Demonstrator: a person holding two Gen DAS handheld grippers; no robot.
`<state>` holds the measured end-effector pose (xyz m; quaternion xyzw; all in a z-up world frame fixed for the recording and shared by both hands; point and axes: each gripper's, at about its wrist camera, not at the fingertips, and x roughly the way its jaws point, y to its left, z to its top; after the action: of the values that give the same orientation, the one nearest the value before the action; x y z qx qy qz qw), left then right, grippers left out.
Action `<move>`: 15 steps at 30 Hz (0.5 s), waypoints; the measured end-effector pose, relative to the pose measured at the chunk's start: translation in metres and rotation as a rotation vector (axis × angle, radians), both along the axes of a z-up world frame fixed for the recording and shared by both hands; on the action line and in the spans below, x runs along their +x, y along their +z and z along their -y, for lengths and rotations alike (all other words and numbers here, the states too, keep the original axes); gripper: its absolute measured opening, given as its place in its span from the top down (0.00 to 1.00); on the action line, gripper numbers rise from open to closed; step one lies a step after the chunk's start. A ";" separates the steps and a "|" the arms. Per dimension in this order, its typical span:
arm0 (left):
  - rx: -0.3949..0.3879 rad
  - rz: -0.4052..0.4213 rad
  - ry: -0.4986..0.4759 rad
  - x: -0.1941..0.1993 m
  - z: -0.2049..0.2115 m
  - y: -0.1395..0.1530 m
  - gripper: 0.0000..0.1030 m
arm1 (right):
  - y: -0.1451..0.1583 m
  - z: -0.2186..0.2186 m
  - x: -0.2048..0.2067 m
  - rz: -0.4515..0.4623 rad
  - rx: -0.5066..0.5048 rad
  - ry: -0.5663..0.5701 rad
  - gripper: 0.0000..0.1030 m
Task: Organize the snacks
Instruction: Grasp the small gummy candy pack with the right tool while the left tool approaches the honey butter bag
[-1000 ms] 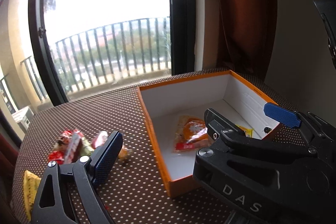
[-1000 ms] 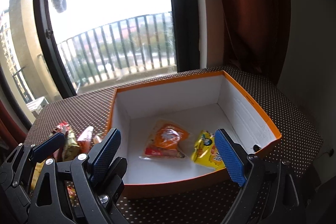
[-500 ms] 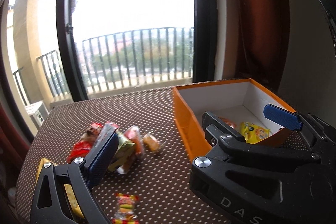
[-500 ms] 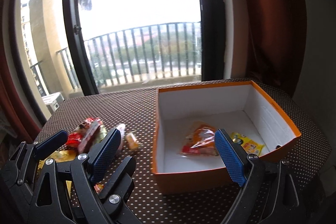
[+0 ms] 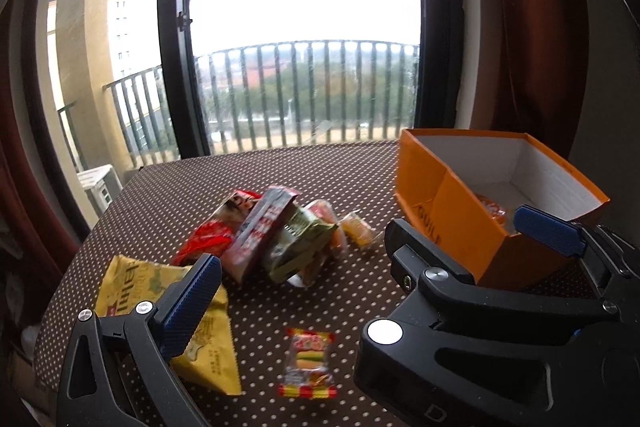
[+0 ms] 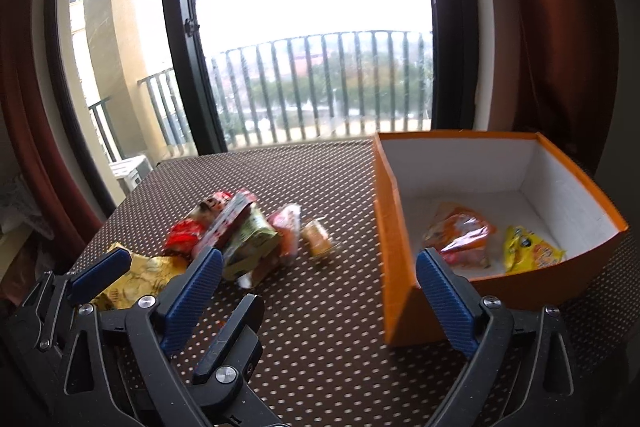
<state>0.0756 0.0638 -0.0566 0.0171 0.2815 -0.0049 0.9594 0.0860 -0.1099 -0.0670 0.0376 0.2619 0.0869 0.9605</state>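
An orange box with a white inside stands at the right on the dotted brown table. It holds an orange packet and a yellow packet. A heap of snack packets lies left of the box, with a yellow bag and a small candy packet nearer. My left gripper is open and empty above the table. My right gripper is open and empty, between the heap and the box.
A dark-framed window with a balcony railing lies behind the table. Red-brown curtains hang at right and far left. The table's edge curves round at the left, near the yellow bag.
Both grippers have swung left and pulled back from the box. The snack heap has come into the middle of both views. The jaws stay open.
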 end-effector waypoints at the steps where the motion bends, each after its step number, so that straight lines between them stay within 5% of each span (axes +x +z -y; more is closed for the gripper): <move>1: -0.001 -0.001 0.009 -0.002 -0.002 -0.002 0.01 | -0.003 -0.004 0.000 -0.003 -0.002 0.003 0.03; 15: 0.005 -0.060 0.142 -0.026 -0.037 -0.044 0.01 | -0.051 -0.054 0.000 -0.081 -0.017 0.100 0.03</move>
<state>0.0500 0.1010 -0.1002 -0.0005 0.3107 0.0634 0.9484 0.0860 -0.0560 -0.1185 0.0196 0.3026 0.1311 0.9439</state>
